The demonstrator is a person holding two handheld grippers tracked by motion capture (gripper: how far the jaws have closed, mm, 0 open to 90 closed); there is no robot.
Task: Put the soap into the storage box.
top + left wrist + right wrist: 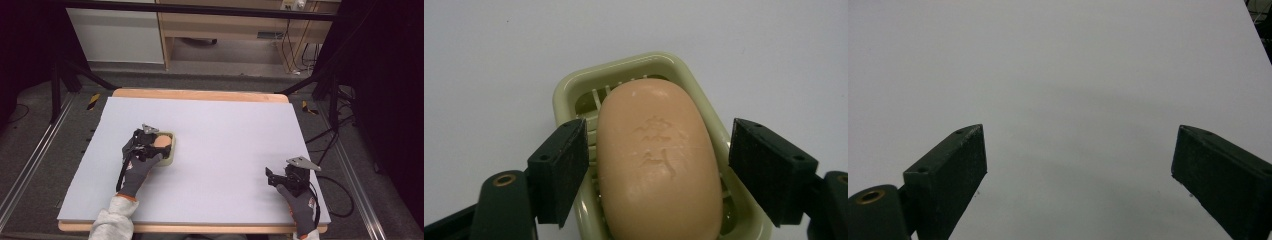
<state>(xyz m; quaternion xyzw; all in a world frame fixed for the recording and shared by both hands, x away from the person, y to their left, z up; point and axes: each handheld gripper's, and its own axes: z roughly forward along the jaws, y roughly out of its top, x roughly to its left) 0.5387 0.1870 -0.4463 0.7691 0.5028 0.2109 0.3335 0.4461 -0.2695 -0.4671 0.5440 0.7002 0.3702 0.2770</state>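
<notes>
Left gripper (659,170) hangs released, one jaw on each side of the soap (656,165) lying in its dish (569,92). A good grasp squeezes the bar's long sides evenly, above the dish's rim. Right gripper (1078,175) rests released over bare surface (1058,60).

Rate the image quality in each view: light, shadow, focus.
High view: bright table, dark surroundings, left gripper small and soft. Left gripper view: even light, soap sharp enough to show its stamped mark, dish clear. Right gripper view: faint shadow on the table between open jaws.
</notes>
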